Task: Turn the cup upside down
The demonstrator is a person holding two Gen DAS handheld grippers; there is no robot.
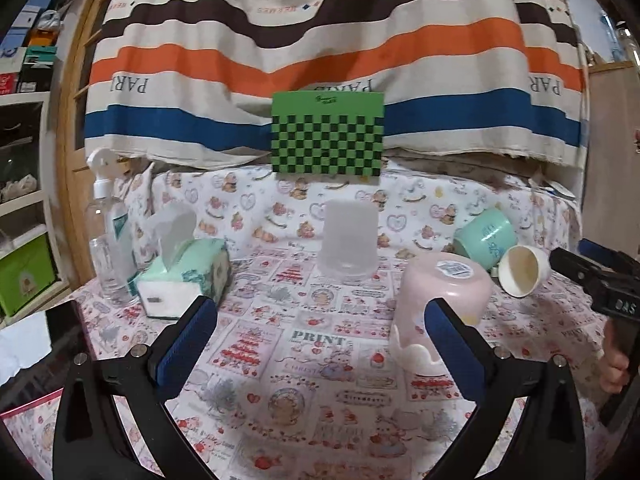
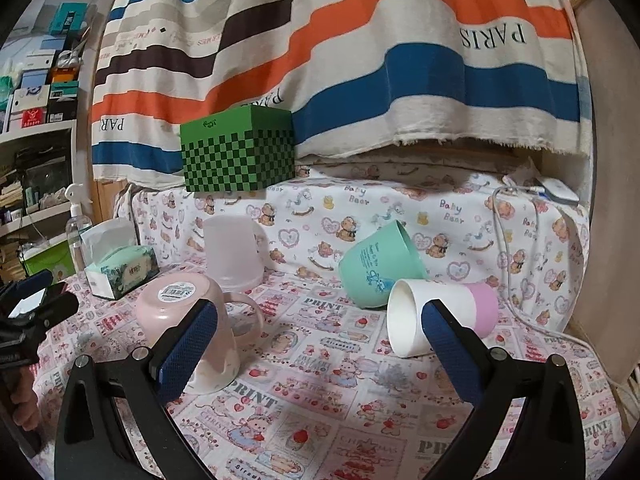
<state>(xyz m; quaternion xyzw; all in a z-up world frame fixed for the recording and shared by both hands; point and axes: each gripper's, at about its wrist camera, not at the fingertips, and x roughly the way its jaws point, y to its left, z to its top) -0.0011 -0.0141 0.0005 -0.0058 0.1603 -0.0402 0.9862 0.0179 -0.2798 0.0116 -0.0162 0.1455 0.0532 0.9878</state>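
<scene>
Two handheld grippers hover side by side over the near edge of the table. The left gripper [image 1: 320, 344] has its blue-padded fingers [image 1: 188, 344] spread wide, holding nothing. The right gripper [image 2: 320, 344] is likewise spread wide and empty, level with it.

Glossy plastic pink cup [image 1: 442, 292], frosted translucent cup [image 1: 349, 240], printed cotton tablecloth [image 1: 312, 360].

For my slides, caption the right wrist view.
Open right gripper faces a tipped white-and-pink cup, with a pink mug upside down.
</scene>
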